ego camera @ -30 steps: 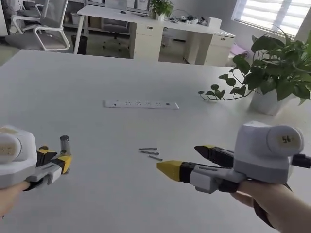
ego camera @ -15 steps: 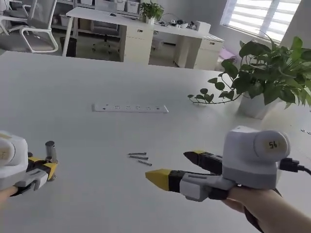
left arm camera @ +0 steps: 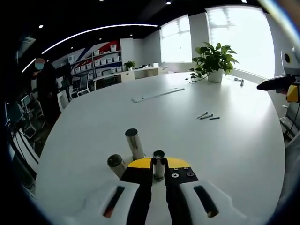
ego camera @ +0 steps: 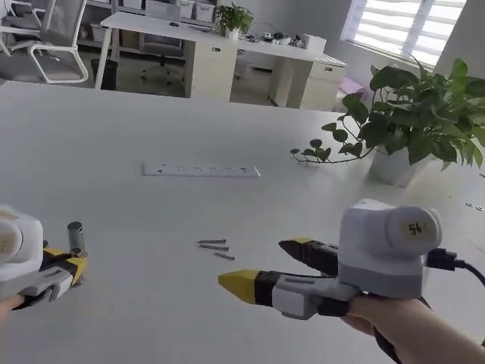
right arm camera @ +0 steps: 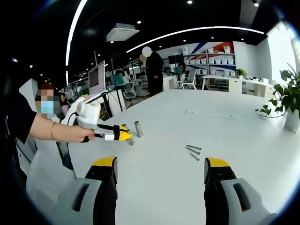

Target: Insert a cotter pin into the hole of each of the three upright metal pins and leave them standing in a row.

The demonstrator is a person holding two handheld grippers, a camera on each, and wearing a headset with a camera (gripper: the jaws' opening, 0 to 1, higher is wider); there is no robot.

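**Barely anything moved, cotter pins untouched**

Over the last second it's mostly our head that shifted. Left claw (left arm camera: 158, 172) stays clamped on one upright pin (left arm camera: 158, 159), with two more pins (left arm camera: 134, 142) just beside it. Right claw (ego camera: 258, 263) hangs wide open near the three cotter pins (ego camera: 214, 248) lying on the worktop (ego camera: 151, 121). No insertion started yet, we reckon.

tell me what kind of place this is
Probably an open-plan office: a large white table with a power strip, desks and a swivel chair behind it, and a potted plant.
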